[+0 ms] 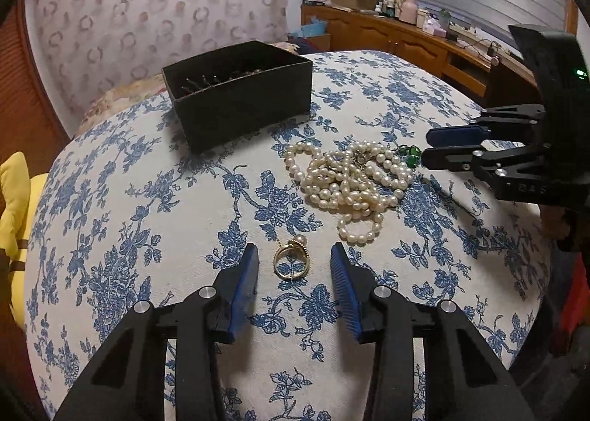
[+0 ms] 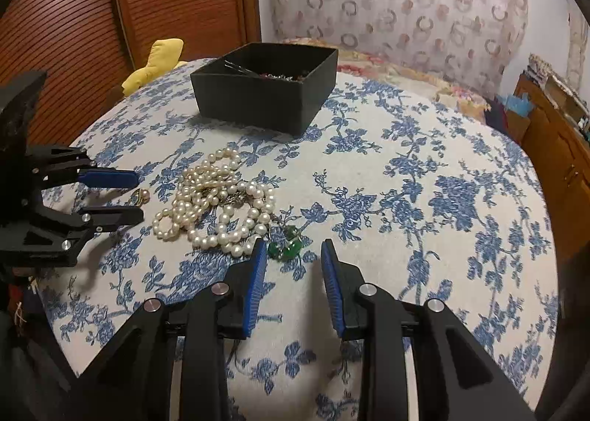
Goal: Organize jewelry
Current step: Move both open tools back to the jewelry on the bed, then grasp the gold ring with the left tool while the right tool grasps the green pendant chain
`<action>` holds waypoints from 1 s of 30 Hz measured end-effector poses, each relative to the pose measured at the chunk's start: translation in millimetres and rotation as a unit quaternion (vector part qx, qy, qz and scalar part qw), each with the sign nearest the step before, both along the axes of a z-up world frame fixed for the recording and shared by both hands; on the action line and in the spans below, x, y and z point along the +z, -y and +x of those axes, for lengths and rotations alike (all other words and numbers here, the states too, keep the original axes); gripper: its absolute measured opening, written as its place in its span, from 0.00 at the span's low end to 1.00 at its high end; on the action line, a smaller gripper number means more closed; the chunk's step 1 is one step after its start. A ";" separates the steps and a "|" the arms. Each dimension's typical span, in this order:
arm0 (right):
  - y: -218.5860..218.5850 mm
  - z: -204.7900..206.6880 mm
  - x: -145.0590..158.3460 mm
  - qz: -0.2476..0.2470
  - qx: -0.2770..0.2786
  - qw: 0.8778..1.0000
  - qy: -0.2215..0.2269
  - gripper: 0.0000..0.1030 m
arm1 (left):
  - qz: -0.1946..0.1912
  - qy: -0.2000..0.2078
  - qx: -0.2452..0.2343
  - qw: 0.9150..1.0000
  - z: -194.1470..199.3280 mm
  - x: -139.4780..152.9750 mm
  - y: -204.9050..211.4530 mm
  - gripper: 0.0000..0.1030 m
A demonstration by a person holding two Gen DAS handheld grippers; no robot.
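between the wide jaws of the left gripper (image 1: 294,255) lies the gold ring (image 1: 291,261) with its pearl, flat on the flowered cloth (image 1: 147,199). right gripper (image 2: 293,249) is wide too, near the green pendant (image 2: 285,245). the ring is thin; fingers may slip over it or push it away. black box (image 1: 239,103) waits far behind.

Jewelry loose beside a black box

A gold ring (image 1: 291,261) with a pearl lies flat near a tangled heap of white pearl strands (image 1: 350,179); green glass pieces (image 2: 284,244) touch the heap's far edge. The open black box (image 1: 239,92), well apart, holds dark items.
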State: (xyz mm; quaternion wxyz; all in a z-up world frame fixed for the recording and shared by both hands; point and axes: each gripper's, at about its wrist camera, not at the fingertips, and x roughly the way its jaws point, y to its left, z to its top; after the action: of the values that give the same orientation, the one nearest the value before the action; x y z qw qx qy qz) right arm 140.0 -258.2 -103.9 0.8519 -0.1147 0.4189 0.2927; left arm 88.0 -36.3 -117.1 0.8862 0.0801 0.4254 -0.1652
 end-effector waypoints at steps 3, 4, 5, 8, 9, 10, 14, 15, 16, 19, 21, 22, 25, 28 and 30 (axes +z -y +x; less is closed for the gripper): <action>-1.7 6.3 -3.6 0.003 0.000 1.000 -0.009 0.32 | 0.000 0.001 0.000 1.000 -0.3 -0.4 -1.0 0.38; -2.8 7.6 -4.6 0.004 0.001 1.000 -0.011 0.32 | 0.000 0.000 0.000 1.000 -0.3 -0.4 -1.1 0.38; -4.2 8.3 -5.6 0.003 0.003 1.000 -0.011 0.32 | -0.001 0.000 0.001 1.000 -0.3 -0.5 -1.0 0.38; -7.2 8.2 -5.6 -0.002 0.008 1.000 -0.005 0.23 | -0.002 0.002 0.001 1.000 0.1 -0.9 -1.3 0.38; -7.4 8.3 -5.7 -0.003 0.009 1.000 -0.004 0.19 | -0.002 0.002 0.000 1.000 0.3 -0.9 -1.7 0.38; -7.1 8.5 -5.5 -0.004 0.009 1.000 -0.002 0.18 | -0.003 0.002 0.000 1.000 0.6 -0.9 -2.2 0.39; -5.1 6.7 -5.1 -0.010 0.011 1.000 0.005 0.18 | -0.002 0.002 0.001 1.000 0.5 -0.8 -2.5 0.39; -3.0 5.6 -4.2 -0.010 0.009 1.000 0.009 0.18 | -0.003 0.002 0.001 1.000 0.5 -0.9 -1.8 0.38; 0.0 4.9 -2.0 -0.005 0.006 1.000 0.013 0.18 | -0.004 0.002 0.001 1.000 0.7 -0.9 -1.8 0.38; 7.2 2.1 3.5 0.004 -0.001 1.000 0.019 0.18 | -0.003 0.003 0.001 1.000 0.9 -0.8 -0.7 0.38; 11.4 0.2 8.1 0.010 -0.006 1.000 0.026 0.18 | -0.003 0.005 -0.002 1.000 0.6 -0.8 0.9 0.34; 13.4 -0.7 11.4 0.013 -0.007 0.999 0.031 0.18 | -0.002 0.006 -0.003 1.000 0.9 -0.8 1.3 0.33; 16.0 -3.6 19.5 0.018 -0.008 0.999 0.042 0.18 | -0.003 0.008 -0.003 1.000 2.1 -1.1 2.9 0.23; 17.8 -6.3 30.0 0.022 -0.007 0.998 0.055 0.18 | -0.005 0.007 -0.003 1.000 2.6 -0.2 3.1 0.18; 17.8 -7.8 37.0 0.024 -0.006 0.998 0.062 0.18 | -0.005 0.008 -0.004 1.000 2.3 0.2 4.1 0.18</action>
State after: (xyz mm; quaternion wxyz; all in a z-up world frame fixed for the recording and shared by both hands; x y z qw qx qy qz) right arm 132.2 -276.0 -66.9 0.8804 -0.1094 0.3592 0.2895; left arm 90.3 -40.5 -116.9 0.8896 0.0784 0.4167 -0.1700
